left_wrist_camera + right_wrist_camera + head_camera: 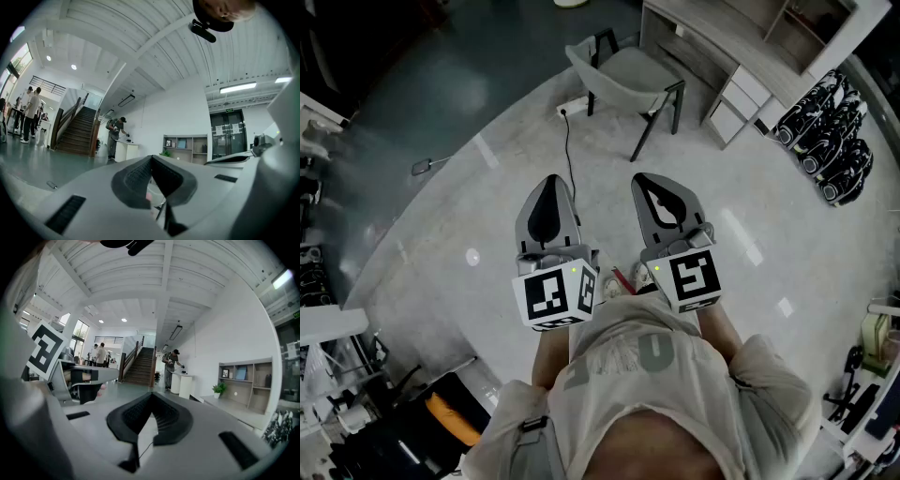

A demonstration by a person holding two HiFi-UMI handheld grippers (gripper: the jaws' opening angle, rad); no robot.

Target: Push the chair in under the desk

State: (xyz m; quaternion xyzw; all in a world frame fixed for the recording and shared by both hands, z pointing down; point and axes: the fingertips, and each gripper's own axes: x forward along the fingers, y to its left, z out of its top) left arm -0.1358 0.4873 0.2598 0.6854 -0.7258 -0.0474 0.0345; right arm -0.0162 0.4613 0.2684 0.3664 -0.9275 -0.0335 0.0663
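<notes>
A grey chair (628, 77) with black legs stands on the floor ahead of me, pulled out from the light wooden desk (712, 37) at the top right. My left gripper (547, 202) and right gripper (661, 192) are held side by side close to my chest, well short of the chair. Both are shut with nothing between the jaws. In the left gripper view the left gripper (151, 158) points upward across the hall, and in the right gripper view the right gripper (152, 395) does the same. Neither gripper view shows the whole chair.
A black cable (570, 164) runs from a floor socket (572, 106) toward me. White drawers (739, 103) sit beside the desk, and black-and-white gear (830, 141) is stacked at the right. A person (171, 366) stands at a far counter near a staircase (140, 364).
</notes>
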